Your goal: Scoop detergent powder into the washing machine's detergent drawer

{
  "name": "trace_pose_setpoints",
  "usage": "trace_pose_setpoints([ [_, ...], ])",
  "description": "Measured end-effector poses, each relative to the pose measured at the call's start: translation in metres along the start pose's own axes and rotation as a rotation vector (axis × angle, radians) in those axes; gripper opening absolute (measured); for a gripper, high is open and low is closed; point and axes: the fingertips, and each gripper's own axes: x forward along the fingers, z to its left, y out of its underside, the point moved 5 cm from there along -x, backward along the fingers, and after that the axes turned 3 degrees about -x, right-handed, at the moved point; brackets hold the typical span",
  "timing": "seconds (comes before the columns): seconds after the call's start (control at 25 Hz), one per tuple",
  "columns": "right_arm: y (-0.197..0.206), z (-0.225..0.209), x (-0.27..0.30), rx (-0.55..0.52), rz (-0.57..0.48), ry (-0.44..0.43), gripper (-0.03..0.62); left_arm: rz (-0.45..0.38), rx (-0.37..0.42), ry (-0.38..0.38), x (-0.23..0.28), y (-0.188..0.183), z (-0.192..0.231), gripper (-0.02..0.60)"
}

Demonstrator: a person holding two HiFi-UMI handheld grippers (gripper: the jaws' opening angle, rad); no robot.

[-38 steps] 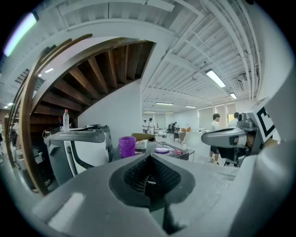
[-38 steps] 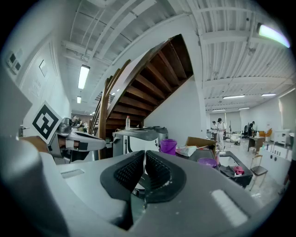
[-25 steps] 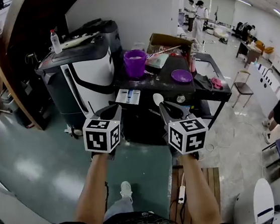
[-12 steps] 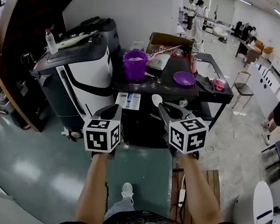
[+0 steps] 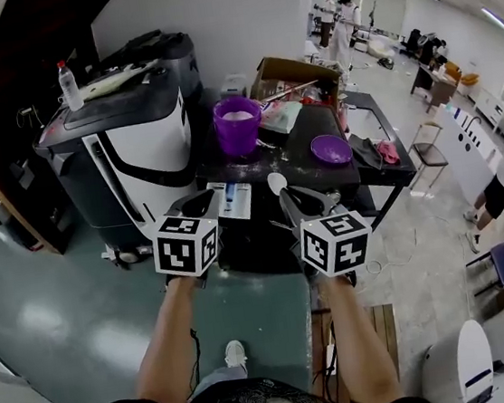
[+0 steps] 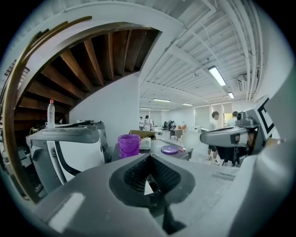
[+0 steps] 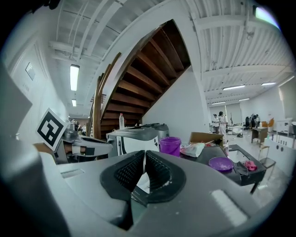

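While my right gripper (image 5: 285, 199) has its jaws closed on the white scoop (image 5: 276, 182), the scoop's rounded bowl stands up just past the jaw tips, and in the right gripper view only a thin white sliver shows between the ribbed pads. I cannot tell whether any powder lies in it. The purple bucket (image 5: 237, 125) stands on the black table (image 5: 295, 165) ahead of me, at the table's left end, with pale detergent powder (image 5: 238, 115) showing in its mouth. A white panel with blue marks, which looks like the detergent drawer (image 5: 231, 199), juts from the table's front edge below the bucket, between my two grippers and nearer the left one.

My left gripper (image 5: 199, 202) is held level beside the right, apart from it; its jaws meet at the tips and nothing is between them.

Further right on the table lies a shallow purple lid (image 5: 330, 150), with a pink cloth (image 5: 388, 152) at the far right edge. Behind the bucket sits an open cardboard box (image 5: 286, 71). Left of the table, touching or just beside it, stands a grey, white and black machine (image 5: 135, 137), and a clear bottle (image 5: 67, 85) stands upright on its top. Several people (image 5: 337, 14) are far off down the hall.
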Motion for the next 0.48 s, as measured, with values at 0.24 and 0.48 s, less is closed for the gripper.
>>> trace_pose_setpoints([
  [0.24, -0.01, -0.005, 0.041, 0.016, 0.016, 0.035, 0.035, 0.012, -0.004, 0.033, 0.03, -0.008, 0.037, 0.001],
  [0.48, -0.017, -0.008, 0.077, 0.028, 0.029, 0.066, 0.034, 0.02, -0.013, 0.064, 0.054, -0.013, 0.071, 0.002],
])
